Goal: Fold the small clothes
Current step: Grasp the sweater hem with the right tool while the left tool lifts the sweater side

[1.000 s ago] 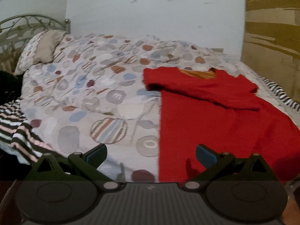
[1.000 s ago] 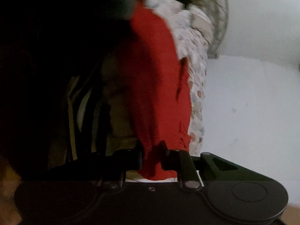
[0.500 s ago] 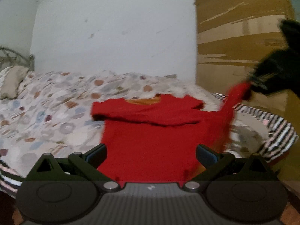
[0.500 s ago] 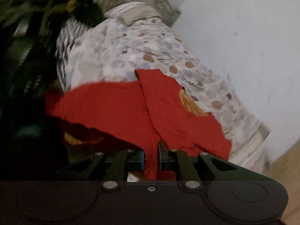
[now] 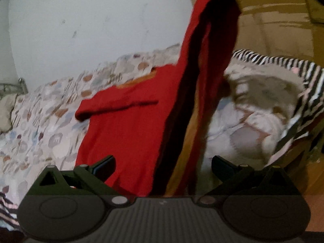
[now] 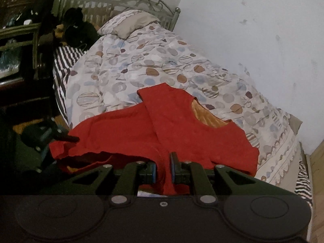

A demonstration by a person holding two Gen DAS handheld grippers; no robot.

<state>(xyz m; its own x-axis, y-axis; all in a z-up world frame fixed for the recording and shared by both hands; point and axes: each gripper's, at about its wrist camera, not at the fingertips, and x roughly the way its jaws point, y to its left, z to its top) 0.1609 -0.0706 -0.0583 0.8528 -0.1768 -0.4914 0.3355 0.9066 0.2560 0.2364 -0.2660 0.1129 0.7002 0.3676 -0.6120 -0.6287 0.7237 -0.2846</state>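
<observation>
Both wrist views close, angled down; share bed (image 6: 154, 60).

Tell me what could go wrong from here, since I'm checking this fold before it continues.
The right gripper pinches only a narrow bunch of the red top, so the fabric might slip out. The lifted side hangs bunched and may land creased. The left gripper is open and holds nothing, so the part lying on the duvet could drag.

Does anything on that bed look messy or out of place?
Yes. The red shirt lies half on the patterned duvet, one side pulled up, clamped in the right gripper. A striped sheet lies rumpled at the bed's end.
</observation>
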